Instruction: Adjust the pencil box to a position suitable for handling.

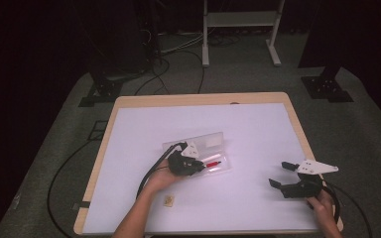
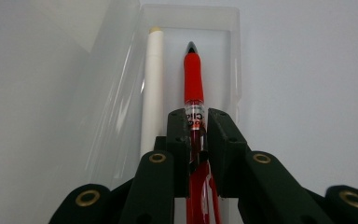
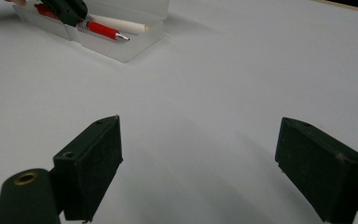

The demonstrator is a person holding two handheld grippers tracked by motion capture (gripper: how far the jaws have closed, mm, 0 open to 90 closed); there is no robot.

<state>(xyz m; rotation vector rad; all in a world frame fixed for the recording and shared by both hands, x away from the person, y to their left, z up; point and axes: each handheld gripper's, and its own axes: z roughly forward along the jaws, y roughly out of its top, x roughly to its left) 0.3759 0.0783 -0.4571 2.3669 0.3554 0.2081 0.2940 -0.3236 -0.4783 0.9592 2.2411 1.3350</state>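
A clear plastic pencil case lies open in the middle of the white table top, its lid folded back. Inside it lie a red pen and a white stick side by side. My left gripper is shut on the red pen's clear barrel, over the case. My right gripper stands open above bare table at the right, well apart from the case.
A small tan object lies near the table's front edge, beside the left forearm. The table's wooden rim runs close to the right gripper. Cables trail on the floor at left; a white stand stands beyond the table.
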